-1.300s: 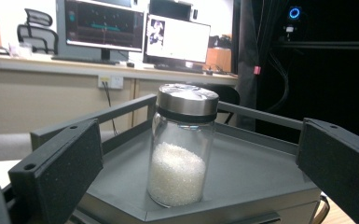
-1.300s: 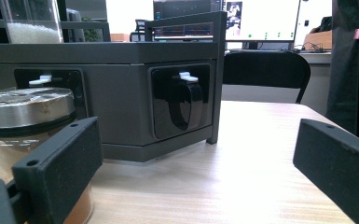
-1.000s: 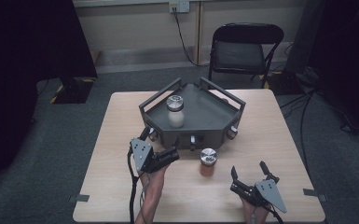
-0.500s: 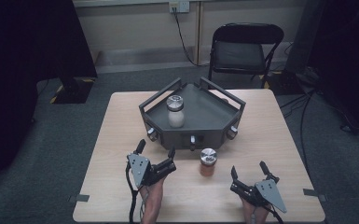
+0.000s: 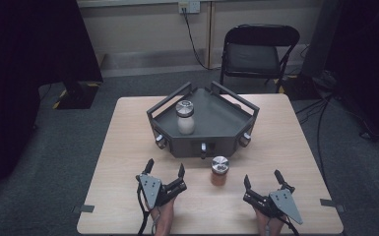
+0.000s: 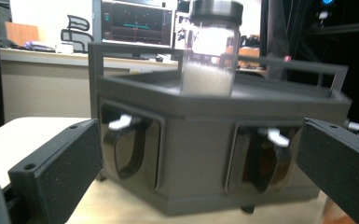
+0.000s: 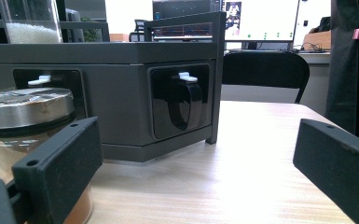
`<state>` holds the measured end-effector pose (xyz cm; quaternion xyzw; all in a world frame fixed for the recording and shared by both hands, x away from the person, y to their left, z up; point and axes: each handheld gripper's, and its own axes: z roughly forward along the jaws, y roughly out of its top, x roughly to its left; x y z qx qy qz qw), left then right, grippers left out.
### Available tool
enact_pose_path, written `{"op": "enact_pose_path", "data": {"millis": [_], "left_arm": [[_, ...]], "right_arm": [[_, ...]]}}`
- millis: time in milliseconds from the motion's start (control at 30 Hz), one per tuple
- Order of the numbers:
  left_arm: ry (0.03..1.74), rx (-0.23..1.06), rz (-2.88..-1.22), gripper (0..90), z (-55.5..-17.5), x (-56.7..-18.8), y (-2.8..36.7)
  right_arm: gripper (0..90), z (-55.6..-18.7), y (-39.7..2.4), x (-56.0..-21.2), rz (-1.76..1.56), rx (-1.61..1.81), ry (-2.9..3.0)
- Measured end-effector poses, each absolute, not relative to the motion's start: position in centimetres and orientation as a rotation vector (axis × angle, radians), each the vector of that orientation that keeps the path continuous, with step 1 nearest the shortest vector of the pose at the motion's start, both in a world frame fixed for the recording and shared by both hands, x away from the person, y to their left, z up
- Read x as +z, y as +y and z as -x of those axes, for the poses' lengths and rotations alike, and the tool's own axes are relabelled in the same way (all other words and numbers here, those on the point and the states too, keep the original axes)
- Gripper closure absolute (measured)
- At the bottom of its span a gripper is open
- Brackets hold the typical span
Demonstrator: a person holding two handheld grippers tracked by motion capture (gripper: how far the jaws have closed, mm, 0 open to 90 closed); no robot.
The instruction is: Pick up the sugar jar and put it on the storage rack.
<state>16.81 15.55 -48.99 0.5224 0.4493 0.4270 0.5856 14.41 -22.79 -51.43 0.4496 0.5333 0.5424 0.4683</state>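
Jaws apart on both, we'd guide the right hand-held gripper (image 5: 263, 189) toward ten o'clock, squarely around the steel-lidded amber glass jar (image 5: 219, 170), left hand-held gripper (image 5: 166, 171) idle.

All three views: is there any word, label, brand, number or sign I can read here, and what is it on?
No text is readable.
Monitor behind the rack in the left gripper view: graph traces, any lettering too small to read.
Monitors in the right gripper view: bright screens, contents blurred.
White-filled jar, brown-filled jar and grey rack: no labels visible.
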Motion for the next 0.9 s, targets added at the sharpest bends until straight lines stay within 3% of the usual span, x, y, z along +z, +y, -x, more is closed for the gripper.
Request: {"op": "enact_pose_path", "data": {"millis": [900], "left_arm": [[1.053, 1.046, -1.243, 0.1, -15.6, -51.9, 15.3]], "right_arm": [[0.3, -14.4, -22.8, -51.4, -1.103, 1.329, 1.307]]}}
